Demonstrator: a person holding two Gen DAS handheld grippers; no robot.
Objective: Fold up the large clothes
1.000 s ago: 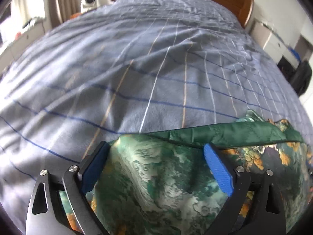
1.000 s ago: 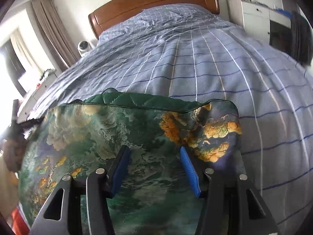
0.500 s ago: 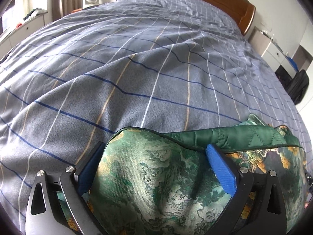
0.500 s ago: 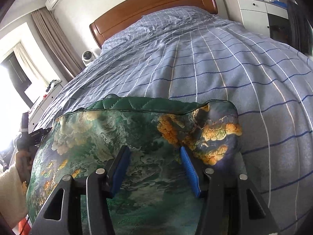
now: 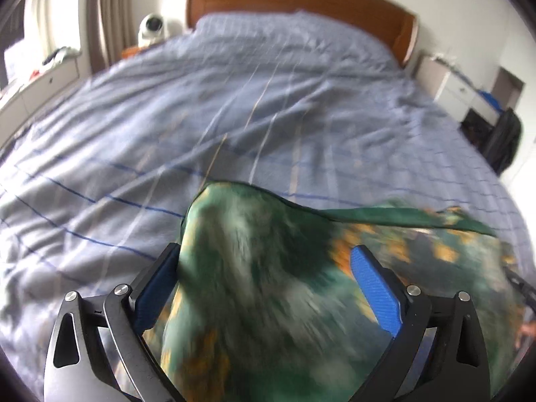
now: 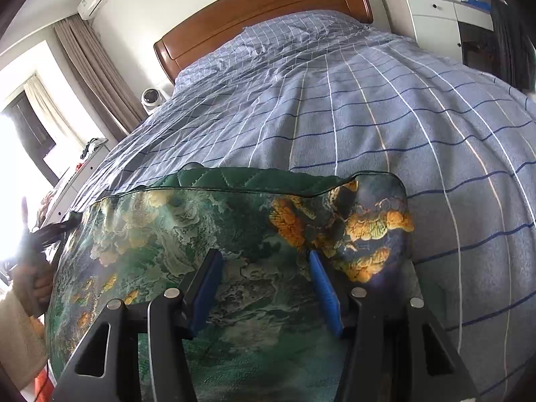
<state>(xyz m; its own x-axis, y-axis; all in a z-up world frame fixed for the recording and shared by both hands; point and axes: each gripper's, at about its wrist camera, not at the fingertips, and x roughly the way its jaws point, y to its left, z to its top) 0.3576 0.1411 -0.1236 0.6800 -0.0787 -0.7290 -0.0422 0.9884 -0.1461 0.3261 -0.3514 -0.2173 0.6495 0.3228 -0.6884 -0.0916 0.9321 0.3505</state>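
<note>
Since earlier, green garment (image 5: 268,284) has been bunched upward, blurred, between parted left gripper (image 5: 264,278) fingers; grip unclear. Right gripper (image 6: 264,288), half-open over it, shows sharp print; grip unclear.

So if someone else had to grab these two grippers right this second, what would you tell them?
Left gripper: fingers either side of a raised hump of the green patterned garment; view blurred, grip unclear.
Right gripper: fingers astride the same cloth near its orange-flowered corner; grip unclear.
The garment lies at the near end of the checked bedspread, its quilted lining showing along the far edge.
Done: one edge appears turned over. Left: finish the fold and flatten it.
</note>
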